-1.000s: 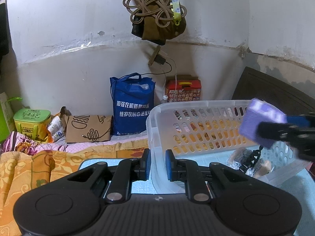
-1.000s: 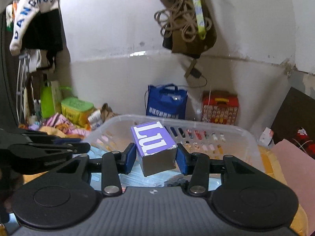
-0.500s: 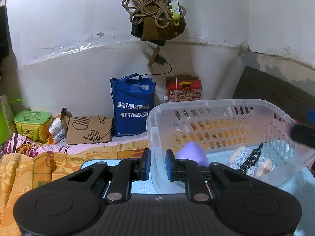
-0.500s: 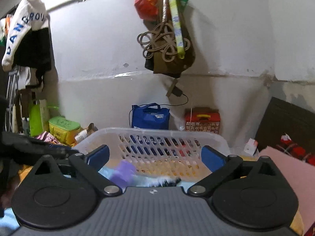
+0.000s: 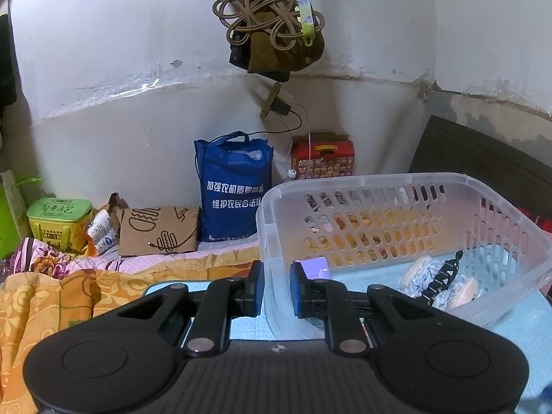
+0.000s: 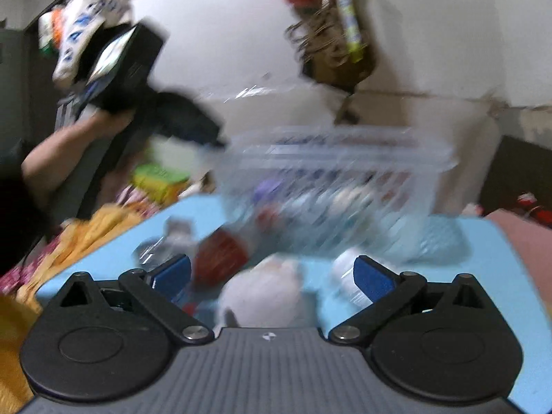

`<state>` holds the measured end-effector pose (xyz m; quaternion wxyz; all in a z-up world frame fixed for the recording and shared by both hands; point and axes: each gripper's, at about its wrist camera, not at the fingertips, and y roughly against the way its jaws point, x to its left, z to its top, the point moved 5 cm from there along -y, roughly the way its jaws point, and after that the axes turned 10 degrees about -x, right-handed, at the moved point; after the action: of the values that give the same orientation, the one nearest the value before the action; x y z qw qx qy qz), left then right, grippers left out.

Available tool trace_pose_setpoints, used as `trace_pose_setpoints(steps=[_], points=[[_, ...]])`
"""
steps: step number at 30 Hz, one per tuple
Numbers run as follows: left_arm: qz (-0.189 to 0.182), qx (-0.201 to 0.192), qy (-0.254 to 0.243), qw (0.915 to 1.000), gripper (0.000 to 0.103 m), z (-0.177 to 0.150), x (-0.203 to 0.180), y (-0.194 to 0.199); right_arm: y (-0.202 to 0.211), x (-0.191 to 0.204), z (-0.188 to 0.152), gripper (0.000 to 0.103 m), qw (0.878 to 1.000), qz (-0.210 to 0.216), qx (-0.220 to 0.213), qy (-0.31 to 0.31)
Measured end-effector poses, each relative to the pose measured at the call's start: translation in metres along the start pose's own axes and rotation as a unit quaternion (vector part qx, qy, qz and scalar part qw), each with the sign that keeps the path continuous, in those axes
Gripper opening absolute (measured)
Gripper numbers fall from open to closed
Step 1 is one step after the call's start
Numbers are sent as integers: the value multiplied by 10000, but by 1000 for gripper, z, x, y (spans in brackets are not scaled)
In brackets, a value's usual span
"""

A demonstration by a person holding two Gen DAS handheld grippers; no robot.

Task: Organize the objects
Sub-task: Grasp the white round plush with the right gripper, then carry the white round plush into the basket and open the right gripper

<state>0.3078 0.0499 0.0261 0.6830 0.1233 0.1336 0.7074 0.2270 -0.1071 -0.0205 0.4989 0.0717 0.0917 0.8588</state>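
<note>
Two grippers in play. Left gripper point(image 5: 277, 284): jaws nearly closed, narrow gap, blue pads straddling the near-left corner wall of the one clear plastic basket point(image 5: 379, 181); whether the pads actually pinch the wall, can't tell. Right gripper point(image 6: 272, 272): jaws spread wide, nothing between them, hovering over the light blue mat point(image 6: 483, 258). Count inside the basket from the left wrist view: one purple box point(image 5: 315, 267) just ahead of the left gripper's right finger, mostly hidden behind it; one black coiled clip-like thing point(image 5: 443, 276); a pale knitted bundle point(image 5: 419, 270) with rounded tan pieces, count unclear. Ahead-left of the left gripper, against the wall: one blue tote bag point(image 5: 233, 186), one red carton point(image 5: 322, 157), one brown paper bag point(image 5: 157, 229), one green tin point(image 5: 58, 219). Right wrist view is heavily motion-blurred: directly ahead of the open jaws sit one white soft lump point(image 6: 262, 293), one red-brown round thing point(image 6: 220, 255), and what look like clear bottles on either side; identity and number not readable. The basket is a smear beyond them. The left gripper shows upper left there, held in a hand point(image 6: 114, 119).
</note>
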Motion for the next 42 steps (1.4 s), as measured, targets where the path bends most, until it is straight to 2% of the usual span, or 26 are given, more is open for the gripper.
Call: trace_pose_setpoints(steps=[4,7,14,19,20,24,25,29,35,42], points=[[-16,7,22,10000,20,0,1,0,-6,10,-14,97,9996,49,265,92],[-16,8,18,10000,20,-1,1,1,-10,9,-18,97,9991,-72,394,136],[-22,9,33,10000,20,-1,1,1,-11,4,-29,97,9979,-370,514,94],[-17,7,21,10000,20,-1,1,1,-19,3,-34,95,9970,-434,632,79],[-13,4,12,10000,20,-1,1,1,-20,4,-35,94,9969,-459,636,110],[-29,6,28,10000,20,-1,1,1,-21,8,-36,73,9967,-340,715,179],[-33,7,36,10000,20,-1,1,1,-20,9,-36,73,9967,-311,733,166],[-30,7,34,10000,20,-1,2,1,-15,9,-34,72,9967,-411,651,261],[-32,5,29,10000,20,-1,2,1,0,5,-19,72,9988,-381,274,156],[-32,6,33,10000,20,-1,1,1,11,-4,-10,72,9991,-420,71,-36]])
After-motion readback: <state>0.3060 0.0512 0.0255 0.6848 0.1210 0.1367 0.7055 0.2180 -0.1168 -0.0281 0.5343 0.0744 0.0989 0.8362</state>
